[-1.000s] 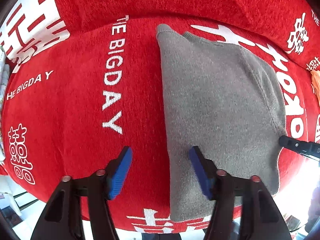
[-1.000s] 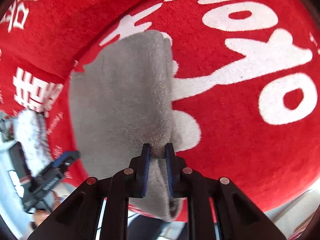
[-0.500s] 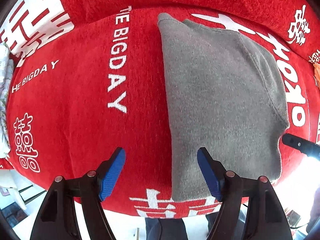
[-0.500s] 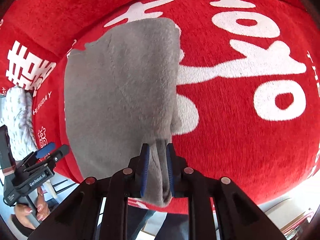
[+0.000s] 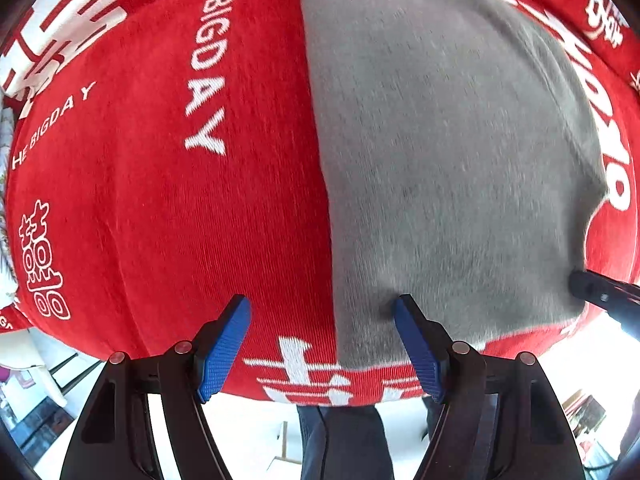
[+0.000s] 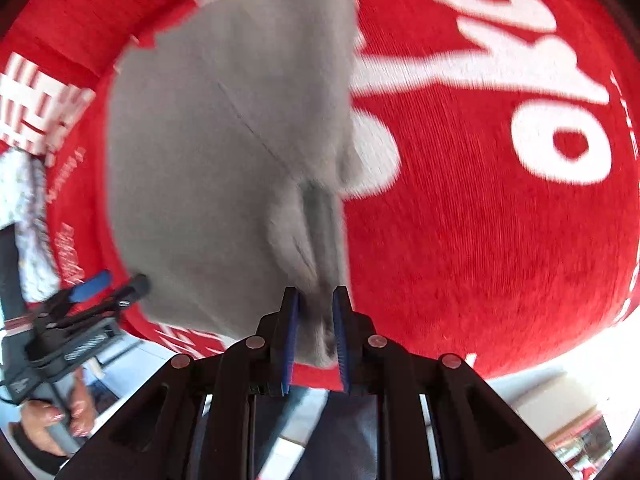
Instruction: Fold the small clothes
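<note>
Step in hand: the grey garment [image 5: 440,152] lies flat on the red printed cloth [image 5: 160,200], seemingly already folded lengthwise into a long panel, and its near end is being gathered for what looks like the next fold across.

Right tongs [image 6: 314,312]: nearly closed, the blue pads pinching a bunched near corner of the garment [image 6: 224,152]; the fabric puckers into creases just ahead of the tips.

Left tongs [image 5: 322,340]: standing wide open and holding nothing; the left pad [image 5: 224,350] is over bare red cloth, the right pad [image 5: 418,350] over the garment, so the garment's left edge runs up between them.

Garment's place: spreads ahead of both tongs, its near hem close to the table edge just below the left tips.

Next move, as I judge it: the left tongs need to settle onto the near-left corner and close on it, matching the right grip, before both carry the hem away toward the far end.

Risk: an uneven lift could skew the fold, since only one corner is held.

Hard to make out: the far end is cut off in the left view; both views are motion-blurred; how many layers the right pads hold cannot be told; whether the left pads touch the fabric is unclear.
</note>
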Demonstrator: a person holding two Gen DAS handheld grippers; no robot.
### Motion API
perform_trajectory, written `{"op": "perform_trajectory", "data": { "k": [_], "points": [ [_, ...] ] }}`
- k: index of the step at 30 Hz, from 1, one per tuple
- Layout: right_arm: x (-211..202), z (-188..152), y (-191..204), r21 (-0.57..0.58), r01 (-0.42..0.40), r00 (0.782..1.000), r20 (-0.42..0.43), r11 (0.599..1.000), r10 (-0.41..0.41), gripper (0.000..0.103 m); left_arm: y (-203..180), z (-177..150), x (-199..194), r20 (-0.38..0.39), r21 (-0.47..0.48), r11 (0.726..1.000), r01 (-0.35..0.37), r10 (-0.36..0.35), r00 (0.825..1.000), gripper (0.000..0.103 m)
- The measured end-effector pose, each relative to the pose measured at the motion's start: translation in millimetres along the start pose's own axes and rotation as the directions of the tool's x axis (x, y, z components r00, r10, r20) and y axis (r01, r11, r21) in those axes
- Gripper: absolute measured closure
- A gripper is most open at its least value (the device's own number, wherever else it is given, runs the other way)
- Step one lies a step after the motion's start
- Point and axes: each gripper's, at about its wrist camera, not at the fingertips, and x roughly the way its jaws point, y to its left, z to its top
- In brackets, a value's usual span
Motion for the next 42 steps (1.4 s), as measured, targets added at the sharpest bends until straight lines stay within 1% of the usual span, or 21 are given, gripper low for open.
{"op": "perform_trajectory", "data": {
  "k": [2, 5, 10, 15, 18, 25, 26, 27, 29, 30, 31, 32, 33, 34, 36, 37, 39, 41, 42],
  "points": [
    [6.2, -5.2, -7.8, 0.022, -0.004, 1.0, -0.017, 1.0, 0.004, 0.084, -1.7, -3.7, -1.9, -0.002, 0.011, 1.0, -0.005, 0.005, 1.0, 0.028],
    [2.1, -8.0, -12.8, 0.046, -0.026, 1.0, -0.015, 0.999, 0.027, 0.082, -1.5, -6.6, -7.1, -0.001, 0.01, 1.0, -0.005, 0.005, 1.0, 0.028],
    [-13.3, -8.6, -6.2, 0.014, -0.015, 1.0, -0.003, 1.0, 0.015, 0.082, 1.1, -5.3, -17.1, 0.011, 0.0, 1.0, 0.0, 0.0, 1.0, 0.028],
    [-33.7, -10.9, -0.3, -0.006, -0.012, 1.0, 0.02, 1.0, 0.012, 0.082, 1.5, -4.3, -31.9, 0.027, -0.013, 1.0, 0.022, -0.021, 0.999, 0.028],
    [-49.9, -10.7, 0.4, -0.014, -0.01, 0.999, 0.039, 1.0, 0.01, 0.079, 5.2, -4.3, -44.6, 0.055, -0.003, 0.999, 0.035, -0.035, 0.998, 0.028],
    [-89.3, -12.0, 14.6, -0.031, 0.015, 0.994, 0.109, 0.999, -0.012, 0.079, 3.7, -6.7, -84.8, 0.125, 0.014, 0.999, 0.05, -0.052, 0.991, 0.028],
    [-96.2, -12.8, 18.2, -0.037, 0.026, 0.992, 0.122, 0.999, -0.022, 0.076, 4.1, -7.2, -91.1, 0.139, 0.015, 0.999, 0.052, -0.054, 0.989, 0.028],
    [-102.5, -13.6, 21.6, -0.042, 0.037, 0.99, 0.135, 0.998, -0.031, 0.067, 4.5, -7.3, -100.7, 0.161, 0.016, 0.999, 0.052, -0.053, 0.986, 0.028],
    [-118.6, -14.9, 28.4, -0.054, 0.059, 0.985, 0.167, 0.997, -0.049, 0.055, 5.7, -8.9, -113.0, 0.19, 0.017, 0.998, 0.055, -0.057, 0.98, 0.028],
    [-125.4, -14.8, 31.6, -0.06, 0.065, 0.982, 0.18, 0.996, -0.053, 0.055, 6.6, -9.2, -121.4, 0.207, 0.019, 0.998, 0.059, -0.062, 0.976, 0.027],
    [-132.3, -15.5, 36.3, -0.07, 0.074, 0.98, 0.192, 0.995, -0.06, 0.054, 7.3, -8.8, -127.7, 0.217, 0.02, 0.998, 0.061, -0.064, 0.974, 0.023],
    [-137.1, -15.5, 39.3, -0.075, 0.083, 0.978, 0.198, 0.994, -0.067, 0.054, 8.2, -9.0, -136.1, 0.235, 0.018, 0.998, 0.063, -0.065, 0.97, 0.007],
    [-142.4, -16.0, 43.1, -0.079, 0.093, 0.976, 0.207, 0.992, -0.075, 0.053, 9.0, -9.4, -142.7, 0.254, 0.015, 0.998, 0.063, -0.065, 0.965, 0.0],
    [-146.8, -16.7, 46.7, -0.083, 0.096, 0.974, 0.214, 0.992, -0.077, 0.052, 10.3, -10.9, -149.8, 0.284, 0.01, 0.998, 0.059, -0.059, 0.957, 0.001],
    [-155.4, -17.3, 55.1, -0.09, 0.103, 0.969, 0.235, 0.991, -0.079, 0.042, 11.6, -12.2, -165.9, 0.335, 0.002, 0.999, 0.047, -0.045, 0.941, 0.001],
    [-158.4, -17.7, 60.1, -0.093, 0.107, 0.966, 0.245, 0.99, -0.082, 0.04, 13.4, -11.1, -169.5, 0.344, -0.004, 0.999, 0.044, -0.04, 0.938, 0.001],
    [-166.0, -18.2, 67.7, -0.099, 0.12, 0.96, 0.266, 0.988, -0.09, 0.031, 15.8, -9.1, -177.1, 0.349, -0.027, 0.999, 0.033, -0.022, 0.937, 0.001],
    [-173.8, -19.8, 74.2, -0.097, 0.14, 0.95, 0.295, 0.985, -0.106, 0.023, 19.2, -7.6, -181.8, 0.351, -0.033, 0.998, 0.054, -0.038, 0.936, 0.0],
    [-177.3, -20.4, 76.8, -0.096, 0.149, 0.945, 0.306, 0.984, -0.114, 0.023, 19.5, -7.9, -183.6, 0.348, -0.034, 0.997, 0.067, -0.051, 0.936, 0.001]
  ]
}}
